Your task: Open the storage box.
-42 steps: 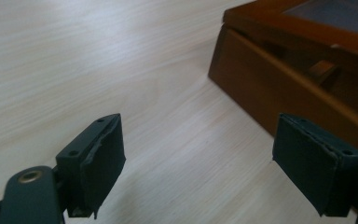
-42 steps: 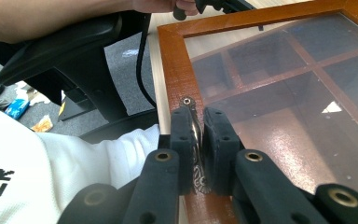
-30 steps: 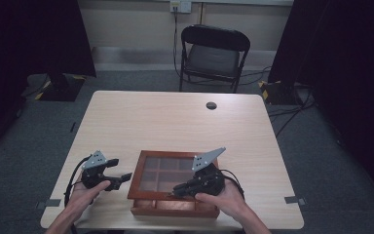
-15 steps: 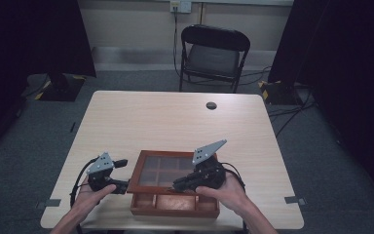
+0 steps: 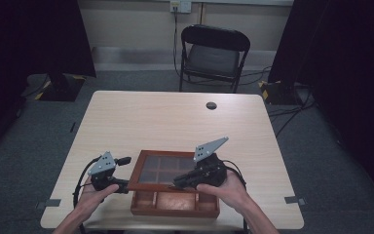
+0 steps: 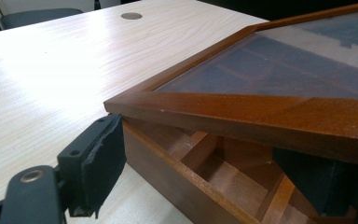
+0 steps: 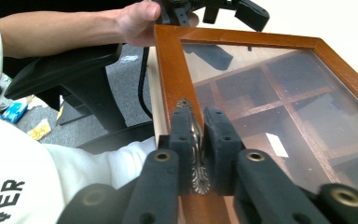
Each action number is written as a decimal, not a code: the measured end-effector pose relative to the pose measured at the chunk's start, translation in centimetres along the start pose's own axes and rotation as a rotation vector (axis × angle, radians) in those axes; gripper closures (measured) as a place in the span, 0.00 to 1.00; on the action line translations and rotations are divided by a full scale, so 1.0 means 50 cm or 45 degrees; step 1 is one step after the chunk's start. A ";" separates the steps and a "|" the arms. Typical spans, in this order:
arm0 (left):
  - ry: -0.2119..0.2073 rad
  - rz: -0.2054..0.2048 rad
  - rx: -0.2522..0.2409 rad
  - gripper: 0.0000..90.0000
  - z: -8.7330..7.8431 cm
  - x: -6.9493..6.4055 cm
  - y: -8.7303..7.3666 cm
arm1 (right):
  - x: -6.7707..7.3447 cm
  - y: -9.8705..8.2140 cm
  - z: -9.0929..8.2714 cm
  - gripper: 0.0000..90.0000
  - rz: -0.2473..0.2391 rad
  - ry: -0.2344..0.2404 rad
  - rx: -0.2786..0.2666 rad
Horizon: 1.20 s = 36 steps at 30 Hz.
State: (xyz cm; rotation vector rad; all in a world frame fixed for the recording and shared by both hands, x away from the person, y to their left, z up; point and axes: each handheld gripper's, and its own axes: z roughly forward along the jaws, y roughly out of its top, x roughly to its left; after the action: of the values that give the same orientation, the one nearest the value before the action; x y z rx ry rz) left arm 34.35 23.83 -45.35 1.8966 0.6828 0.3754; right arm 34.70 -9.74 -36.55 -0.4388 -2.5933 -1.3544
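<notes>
Low in the frame, the right gripper (image 7: 196, 140) clamps the metal handle (image 7: 196, 154) of the glass lid (image 5: 163, 168), tilted up over its wooden box (image 5: 175, 204), long axis left-right; the left gripper (image 5: 118, 171) stands parted at the box's left end.

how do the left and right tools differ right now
The right tool is shut on the lid's handle, while the left tool is open, its jaws straddling the box's left edge under the lid. The right sits at the lid's front edge, the left beside the box. Both are hand-held, each with a grey plate.
</notes>
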 end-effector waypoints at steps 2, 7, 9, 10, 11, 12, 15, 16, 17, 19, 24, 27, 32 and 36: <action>-0.005 -0.001 0.000 0.18 0.001 0.000 -0.001 | 0.000 0.000 0.000 0.80 0.010 -0.040 0.003; -0.006 0.004 -0.006 0.20 0.000 -0.002 -0.001 | -0.006 -0.008 -0.014 0.63 0.035 -0.090 -0.038; -0.002 0.011 -0.008 0.20 0.000 -0.001 -0.001 | -0.008 -0.013 -0.024 0.53 0.048 -0.116 -0.078; -0.002 0.015 -0.005 0.20 -0.001 -0.001 0.000 | -0.009 -0.016 -0.029 0.51 0.062 -0.122 -0.094; -0.002 0.013 -0.009 0.20 -0.001 -0.001 0.001 | -0.010 -0.020 -0.034 0.48 0.065 -0.135 -0.102; -0.002 0.011 -0.009 0.20 -0.001 -0.001 0.001 | -0.010 -0.026 -0.039 0.45 0.068 -0.141 -0.116; -0.001 0.012 -0.016 0.20 -0.001 0.000 0.003 | -0.009 -0.039 -0.051 0.32 0.099 -0.175 -0.134; 0.000 0.013 -0.018 0.21 -0.002 0.000 0.003 | -0.008 -0.042 -0.055 0.29 0.102 -0.184 -0.137; 0.000 0.010 -0.018 0.21 -0.001 0.000 0.004 | -0.007 -0.046 -0.061 0.29 0.110 -0.200 -0.146; -0.009 0.011 -0.016 0.20 -0.001 0.002 0.005 | -0.005 -0.056 -0.074 0.27 0.117 -0.212 -0.191; -0.011 -0.010 -0.038 0.21 -0.001 0.003 0.008 | 0.000 -0.084 -0.094 0.21 0.115 -0.246 -0.256; -0.003 0.007 -0.035 0.21 -0.003 0.003 0.011 | 0.004 -0.097 -0.100 0.20 0.098 -0.268 -0.282; -0.009 0.010 -0.055 0.22 -0.003 0.003 0.020 | 0.006 -0.116 -0.108 0.17 0.088 -0.300 -0.292; -0.019 0.002 -0.065 0.22 -0.002 0.002 0.027 | 0.008 -0.128 -0.111 0.17 0.071 -0.318 -0.301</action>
State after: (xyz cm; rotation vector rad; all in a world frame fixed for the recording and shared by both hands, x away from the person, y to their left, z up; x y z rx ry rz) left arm 34.75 23.59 -44.10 1.8500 0.6565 0.3758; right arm 32.26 -17.70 -38.19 -0.7555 -2.5933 -1.6927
